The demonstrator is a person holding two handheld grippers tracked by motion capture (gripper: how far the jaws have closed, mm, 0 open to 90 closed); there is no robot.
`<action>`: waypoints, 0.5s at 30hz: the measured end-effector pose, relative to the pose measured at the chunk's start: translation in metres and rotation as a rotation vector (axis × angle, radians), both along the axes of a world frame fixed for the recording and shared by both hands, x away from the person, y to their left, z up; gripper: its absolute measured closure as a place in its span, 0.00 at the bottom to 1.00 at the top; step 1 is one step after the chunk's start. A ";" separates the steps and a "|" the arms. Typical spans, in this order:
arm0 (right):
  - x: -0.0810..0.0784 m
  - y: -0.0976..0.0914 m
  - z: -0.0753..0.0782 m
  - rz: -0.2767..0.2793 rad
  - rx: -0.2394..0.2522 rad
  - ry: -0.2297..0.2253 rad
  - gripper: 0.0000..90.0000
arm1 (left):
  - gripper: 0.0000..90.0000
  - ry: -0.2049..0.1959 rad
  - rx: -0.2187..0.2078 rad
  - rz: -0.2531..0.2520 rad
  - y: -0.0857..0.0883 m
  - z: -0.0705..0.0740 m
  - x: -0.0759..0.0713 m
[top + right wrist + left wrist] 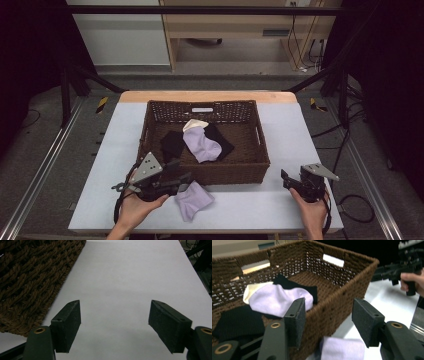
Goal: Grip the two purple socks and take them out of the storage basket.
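Pale lilac sock [193,199] lies loose on the white table [250,205], just before the brown wicker basket [252,172]
Left gripper [181,181] gapes wide above it, empty; right gripper [289,181] wide, idle: withdraw straight, avoiding the fabric

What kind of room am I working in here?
Probably a lab recording rig, not a home: a white table framed by black metal bars, loose cables on the floor, dark curtains at the sides.

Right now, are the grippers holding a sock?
No. The left gripper is open above the purple sock on the table, and the right gripper is open too.
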State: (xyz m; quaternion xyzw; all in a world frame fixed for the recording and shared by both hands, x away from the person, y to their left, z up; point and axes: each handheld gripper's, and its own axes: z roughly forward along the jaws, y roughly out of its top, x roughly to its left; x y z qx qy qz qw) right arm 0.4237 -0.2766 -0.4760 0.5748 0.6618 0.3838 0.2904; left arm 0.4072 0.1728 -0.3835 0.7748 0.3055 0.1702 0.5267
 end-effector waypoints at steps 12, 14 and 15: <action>0.000 -0.002 0.000 -0.016 -0.005 -0.004 0.30 | 0.49 -0.033 -0.049 0.060 -0.002 0.035 0.035; 0.000 -0.002 0.000 -0.014 -0.005 0.001 0.30 | 0.49 -0.046 -0.043 0.080 -0.005 0.045 0.046; 0.000 -0.002 0.000 -0.014 -0.005 0.001 0.30 | 0.49 -0.046 -0.043 0.080 -0.005 0.045 0.046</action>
